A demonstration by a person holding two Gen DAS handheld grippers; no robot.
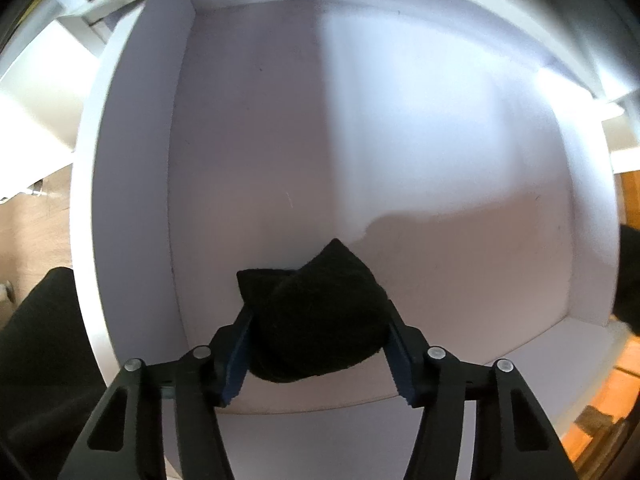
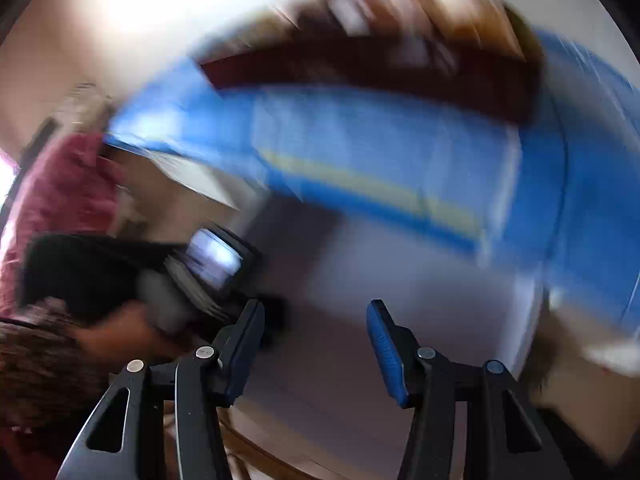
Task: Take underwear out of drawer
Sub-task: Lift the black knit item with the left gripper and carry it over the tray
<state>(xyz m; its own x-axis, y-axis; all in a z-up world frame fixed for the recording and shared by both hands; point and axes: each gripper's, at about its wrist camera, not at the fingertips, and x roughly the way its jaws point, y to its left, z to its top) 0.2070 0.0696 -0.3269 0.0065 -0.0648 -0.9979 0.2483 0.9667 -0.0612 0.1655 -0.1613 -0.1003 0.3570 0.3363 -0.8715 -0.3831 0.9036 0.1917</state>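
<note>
A black bundle of underwear (image 1: pixel 332 268) lies on the floor of a white drawer (image 1: pixel 360 140), near its front left corner. My left gripper (image 1: pixel 317 310) points straight down into the drawer, and its blue pads (image 1: pixel 236 364) press on both sides of the bundle. The right wrist view is heavily blurred. My right gripper (image 2: pixel 316 320) stands open over the pale drawer (image 2: pixel 400 300) with nothing between its fingers. To its left I see the other gripper's body (image 2: pixel 212 260) and a hand (image 2: pixel 120 336).
The drawer's white side wall (image 1: pixel 132 200) rises at the left, and its front edge (image 1: pixel 320 428) runs under my fingers. Orange wood floor (image 1: pixel 600 380) shows at the right. Blue fabric with a yellow stripe (image 2: pixel 400 152) and a red cloth (image 2: pixel 68 184) lie beyond the drawer.
</note>
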